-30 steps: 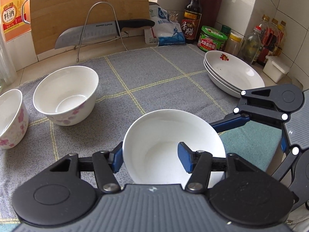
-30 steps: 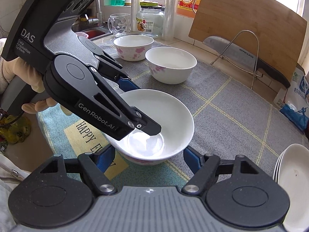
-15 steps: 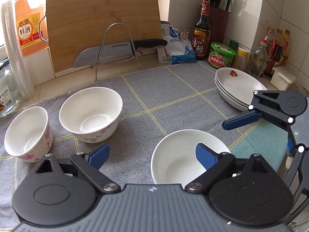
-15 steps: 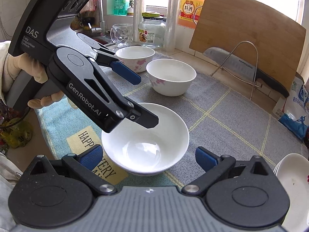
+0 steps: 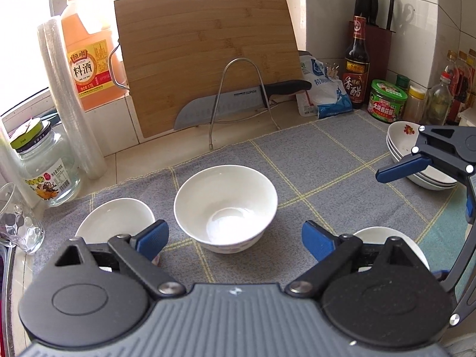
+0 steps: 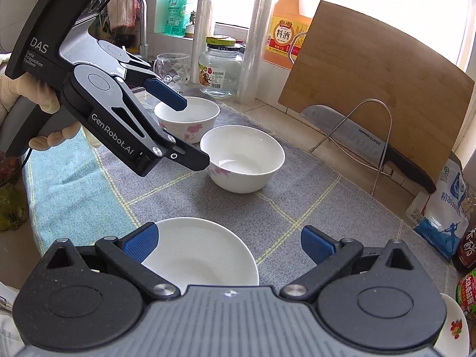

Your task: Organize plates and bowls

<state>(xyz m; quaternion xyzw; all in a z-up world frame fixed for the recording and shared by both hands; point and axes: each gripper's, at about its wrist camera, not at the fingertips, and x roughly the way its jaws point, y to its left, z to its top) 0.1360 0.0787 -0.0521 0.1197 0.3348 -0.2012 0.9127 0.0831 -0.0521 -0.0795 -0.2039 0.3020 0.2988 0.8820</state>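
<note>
On the grey checked mat covering the bench, three bowls wait to be gathered. From the left wrist view, the middle bowl sits at twelve o'clock between the spread jaws of the left hand-held gripper, which is released and holds nothing. A flowered bowl lies at ten o'clock, just beside the middle one, and a shallow bowl at three o'clock is partly hidden behind the linkage. A stack of plates rests at two o'clock, well apart. The right hand-held gripper is likewise released, empty, hovering over the shallow bowl.

The step in hand looks like taking the middle bowl for nesting. To do it well, lower one finger inside the wall and one outside, pinch the rim squarely, lift straight, and avoid nudging the flowered bowl.
</note>
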